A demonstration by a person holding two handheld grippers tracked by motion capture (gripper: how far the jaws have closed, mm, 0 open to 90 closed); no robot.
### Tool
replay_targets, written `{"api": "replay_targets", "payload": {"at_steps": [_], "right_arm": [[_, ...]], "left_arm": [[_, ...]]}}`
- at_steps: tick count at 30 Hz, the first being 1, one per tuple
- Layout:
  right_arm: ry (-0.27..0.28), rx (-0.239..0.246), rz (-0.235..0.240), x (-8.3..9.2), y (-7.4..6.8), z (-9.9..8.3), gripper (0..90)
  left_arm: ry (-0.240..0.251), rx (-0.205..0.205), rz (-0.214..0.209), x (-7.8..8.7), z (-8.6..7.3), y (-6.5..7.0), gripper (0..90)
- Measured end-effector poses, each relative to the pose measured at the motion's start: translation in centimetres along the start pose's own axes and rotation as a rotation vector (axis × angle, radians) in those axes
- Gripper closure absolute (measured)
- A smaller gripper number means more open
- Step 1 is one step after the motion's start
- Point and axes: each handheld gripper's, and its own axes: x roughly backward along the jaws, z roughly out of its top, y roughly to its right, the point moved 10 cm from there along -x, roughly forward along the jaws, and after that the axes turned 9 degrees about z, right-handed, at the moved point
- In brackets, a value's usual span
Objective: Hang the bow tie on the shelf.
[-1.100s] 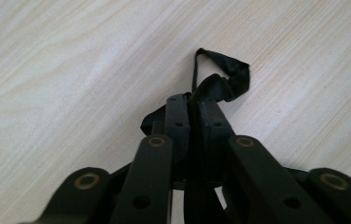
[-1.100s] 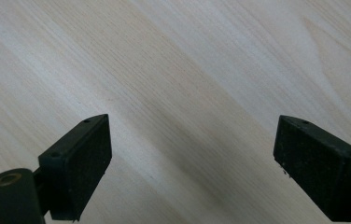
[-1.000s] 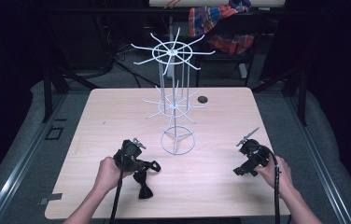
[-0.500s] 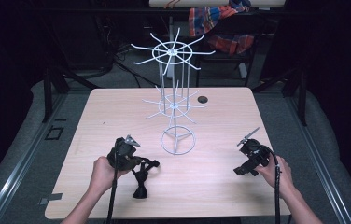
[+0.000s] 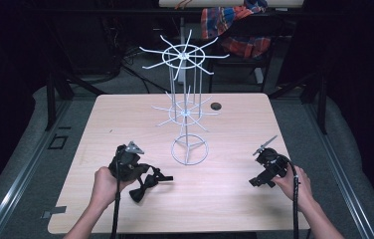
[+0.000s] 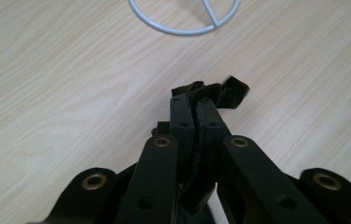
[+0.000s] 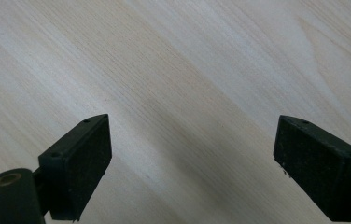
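Note:
A black bow tie (image 5: 138,192) lies on the light wooden table (image 5: 125,119), near its front left. My left gripper (image 5: 142,175) is shut on the tie's middle. In the left gripper view, black fabric (image 6: 232,91) sticks out past the closed left gripper (image 6: 196,100). At the front right, my right gripper (image 5: 263,175) is held low over bare wood. The right gripper view has that gripper (image 7: 192,163) open, pads wide apart with nothing between them.
A white wire display rack (image 5: 187,112) with two tiers of radiating hooks stands mid-table; its ring base (image 6: 183,29) lies just beyond the bow tie. A small dark round object (image 5: 216,105) sits behind the rack. Colourful cloth (image 5: 234,25) hangs beyond the table.
My left gripper has shifted a little away from the front edge, taking the bow tie with it. The right gripper has hardly moved.

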Motion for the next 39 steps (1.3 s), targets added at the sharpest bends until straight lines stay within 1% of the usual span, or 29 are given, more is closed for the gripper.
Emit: {"api": "replay_targets", "payload": {"at_steps": [1, 2, 4, 6, 7, 9, 10, 14, 17, 18, 19, 20, 22, 23, 24, 25, 28, 29, 30, 31, 33, 35, 36, 37, 38, 39], "right_arm": [[0.016, -0.009, 0.008, -0.1, -0.1, 0.1, 11.1], [0.019, -0.01, 0.009, -0.2, -0.1, 0.1, 11.2], [0.016, -0.007, 0.005, -0.2, -0.1, 0.1, 11.2], [-0.005, 0.007, 0.002, 0.0, 0.1, 0.0, 11.3], [0.0, 0.004, 0.007, -0.1, 0.0, 0.1, 11.3], [0.011, -0.004, 0.004, -0.2, -0.1, 0.1, 11.3], [0.007, 0.0, -0.002, -0.1, 0.0, 0.1, 11.3], [0.014, -0.001, -0.002, 0.0, -0.1, 0.1, 11.3], [0.005, 0.005, -0.009, 0.0, 0.0, 0.1, 11.3], [0.03, -0.014, -0.005, -0.2, -0.2, 0.2, 11.3], [0.034, -0.013, -0.004, -0.2, -0.2, 0.2, 11.3], [0.018, 0.001, -0.005, -0.1, -0.2, 0.1, 11.3], [0.015, 0.0, 0.001, -0.1, -0.3, 0.1, 11.3], [0.008, 0.004, -0.003, -0.1, -0.3, 0.1, 11.3], [0.008, 0.004, -0.003, -0.1, -0.3, 0.1, 11.3], [0.06, -0.024, 0.002, -0.6, -0.5, 0.4, 11.3], [0.057, -0.025, 0.0, -0.7, -0.5, 0.4, 11.2], [0.005, 0.007, -0.009, -0.3, -0.3, 0.1, 11.3], [0.005, 0.007, -0.009, -0.3, -0.3, 0.1, 11.3], [-0.001, 0.015, -0.009, 0.0, -0.3, 0.1, 11.3], [0.007, 0.016, -0.008, 0.0, -0.4, 0.1, 11.3], [-0.02, 0.027, -0.013, 0.1, -0.3, 0.0, 11.3], [-0.024, 0.028, -0.01, 0.1, -0.3, -0.1, 11.3], [-0.002, 0.022, -0.01, -0.1, -0.4, 0.1, 11.3], [0.005, 0.017, -0.002, -0.3, -0.7, 0.1, 11.3], [0.0, 0.023, -0.01, -0.2, -0.6, 0.1, 11.3]], "left_arm": [[0.008, 0.005, 0.0, 0.2, 0.1, 0.0, 87.4], [0.011, 0.004, 0.002, 0.3, 0.2, -0.1, 87.5], [0.02, 0.01, 0.002, 0.5, 0.3, -0.2, 87.5], [0.026, 0.017, 0.006, 0.8, 0.4, -0.4, 87.5], [0.031, 0.021, 0.007, 0.9, 0.5, -0.5, 87.5], [0.047, 0.037, 0.02, 1.1, 0.6, -0.8, 87.5], [0.054, 0.042, 0.024, 1.3, 0.7, -0.9, 87.5], [0.08, 0.053, 0.043, 2.0, 1.2, -1.5, 87.5], [0.093, 0.066, 0.051, 2.4, 1.5, -2.0, 87.5], [0.095, 0.072, 0.055, 2.5, 1.6, -2.2, 87.5], [0.096, 0.075, 0.057, 2.6, 1.7, -2.3, 87.5], [0.099, 0.074, 0.064, 2.8, 1.8, -2.5, 87.4], [0.096, 0.066, 0.083, 2.9, 1.9, -2.7, 87.6], [0.096, 0.066, 0.083, 2.9, 1.9, -2.7, 87.8], [0.1, 0.061, 0.092, 3.1, 2.0, -2.9, 87.8], [0.108, 0.067, 0.098, 3.3, 2.2, -3.2, 87.9], [0.121, 0.089, 0.101, 3.6, 2.7, -3.6, 88.1], [0.125, 0.09, 0.108, 3.6, 2.8, -3.8, 88.1], [0.125, 0.09, 0.108, 3.6, 2.8, -3.8, 88.1], [0.135, 0.102, 0.108, 3.8, 3.1, -3.9, 88.1], [0.133, 0.102, 0.113, 3.8, 3.2, -4.0, 88.1], [0.132, 0.115, 0.116, 3.9, 3.4, -4.2, 88.1], [0.136, 0.121, 0.123, 4.0, 3.4, -4.3, 88.0], [0.134, 0.129, 0.12, 4.0, 3.5, -4.3, 88.0], [0.135, 0.137, 0.124, 4.0, 3.5, -4.4, 88.0], [0.132, 0.139, 0.127, 4.0, 3.6, -4.6, 88.0]]}}
